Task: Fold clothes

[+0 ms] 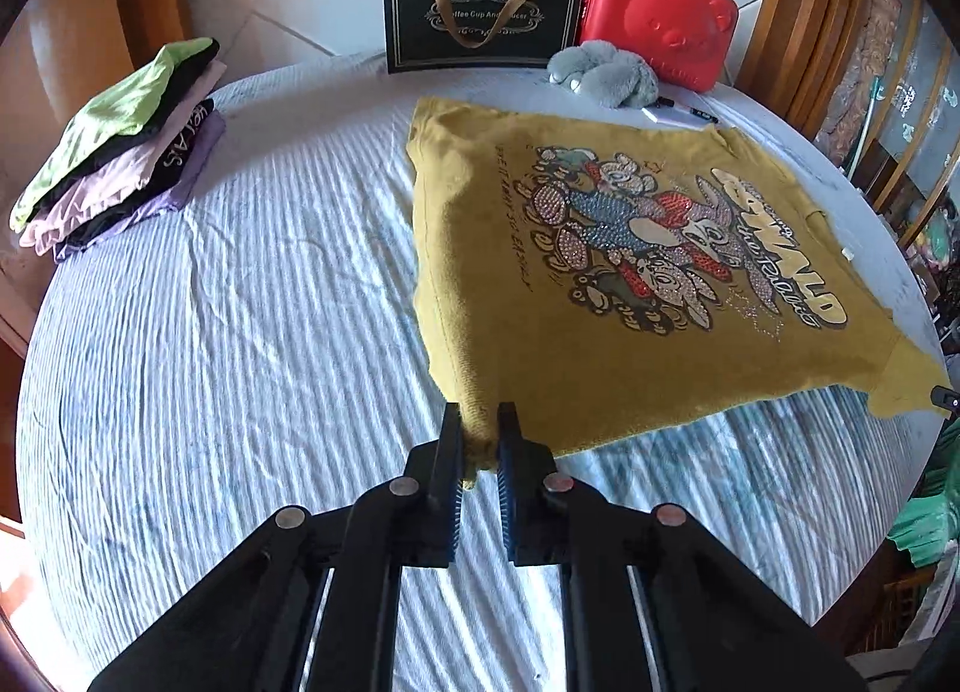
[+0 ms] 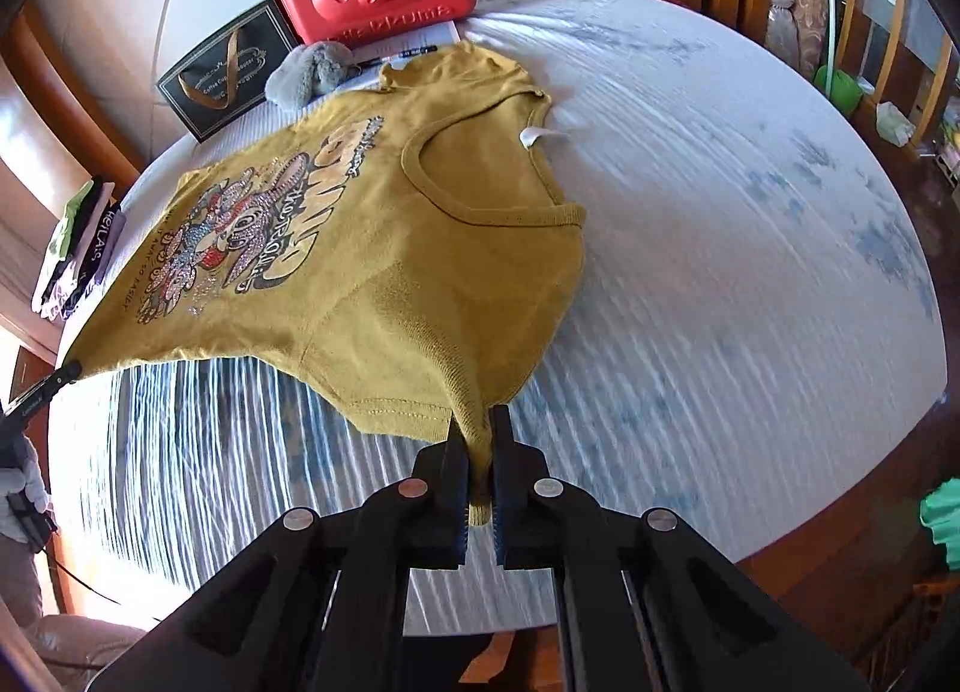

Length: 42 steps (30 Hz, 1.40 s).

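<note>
A mustard-yellow T-shirt (image 1: 600,296) with a sequined cartoon print lies face up on the round table, its near edge lifted off the cloth. My left gripper (image 1: 480,422) is shut on the shirt's hem corner. My right gripper (image 2: 480,422) is shut on the shirt (image 2: 384,248) at the near sleeve. The neckline (image 2: 480,176) points to the right in the right wrist view. The left gripper's tip (image 2: 60,377) shows at the far left of that view, pinching the other corner.
The table wears a blue-and-white striped cloth (image 1: 240,332). A stack of folded clothes (image 1: 126,146) sits at its far left. At the back stand a black gift bag (image 1: 480,14), a red bear case (image 1: 654,2) and a grey plush toy (image 1: 606,74). Wooden chairs surround the table.
</note>
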Available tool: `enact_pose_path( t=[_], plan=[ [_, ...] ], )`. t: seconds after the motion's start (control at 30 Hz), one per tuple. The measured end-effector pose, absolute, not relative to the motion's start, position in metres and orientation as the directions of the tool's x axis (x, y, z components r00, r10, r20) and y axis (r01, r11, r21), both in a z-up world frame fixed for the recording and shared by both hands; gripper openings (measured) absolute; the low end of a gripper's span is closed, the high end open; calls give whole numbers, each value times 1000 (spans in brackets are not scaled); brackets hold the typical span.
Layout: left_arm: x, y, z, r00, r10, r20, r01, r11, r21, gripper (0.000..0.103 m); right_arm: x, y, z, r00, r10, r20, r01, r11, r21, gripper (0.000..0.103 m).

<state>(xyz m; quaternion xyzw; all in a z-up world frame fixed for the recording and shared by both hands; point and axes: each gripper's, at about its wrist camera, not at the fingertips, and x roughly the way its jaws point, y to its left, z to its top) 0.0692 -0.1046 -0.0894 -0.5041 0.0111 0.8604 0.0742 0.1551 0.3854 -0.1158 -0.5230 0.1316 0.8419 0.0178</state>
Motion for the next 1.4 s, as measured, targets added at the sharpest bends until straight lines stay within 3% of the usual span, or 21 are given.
enact_pose_path(
  t=[0.13,0.2,0.23,0.27,0.3,0.33,0.43,0.67,0.9,0.97,1.0,1.03,1.07,1.1,1.4],
  plan=[
    [77,-103,-109,-432,111,-895,-139,-989,-55,13,166,385,-140,-389,-136,-911,-181,-958,220,5],
    [79,-103,-109,-440,108,-892,-140,-989,-51,14,169,385,-144,-388,-144,-910,-180,-957,228,10],
    [79,-105,-105,-450,107,-886,-138,-989,-50,21,172,386,-142,-398,-145,-906,-180,-956,232,14],
    [79,-106,-102,-461,106,-881,-136,-989,-48,29,175,387,-140,-411,-145,-900,-179,-955,235,29],
    [79,-109,-99,-469,105,-877,-137,-989,-46,45,178,388,-136,-430,-140,-892,-176,-956,235,47],
    [80,-111,-98,-476,105,-873,-139,-989,-43,57,181,388,-133,-445,-135,-886,-173,-957,233,52],
    [81,-116,-95,-490,103,-866,-144,-989,-36,58,184,389,-129,-456,-137,-880,-163,-959,233,53],
    [83,-101,-110,-456,91,-885,-189,-982,-4,58,180,377,-150,-412,-126,-902,-148,-968,203,53],
    [75,-106,-127,-473,52,-880,-134,-991,13,58,169,372,-158,-403,-119,-908,-149,-970,193,53],
    [73,-108,-126,-477,70,-876,-130,-991,-9,43,166,371,-159,-403,-125,-907,-150,-968,200,53],
    [73,-107,-124,-476,84,-875,-134,-991,-22,15,165,370,-160,-398,-129,-908,-152,-967,204,42],
    [72,-106,-122,-473,99,-876,-140,-990,-37,12,163,370,-161,-393,-132,-910,-154,-966,207,32],
    [73,-104,-117,-479,102,-872,-150,-988,-33,11,162,370,-162,-389,-136,-911,-158,-965,211,13],
    [74,-102,-111,-489,100,-867,-163,-986,-22,11,161,370,-162,-389,-142,-910,-163,-962,219,8],
    [53,-91,-50,-572,110,-813,-236,-971,35,11,155,389,-111,-523,-196,-830,-158,-934,321,5]
  ],
)
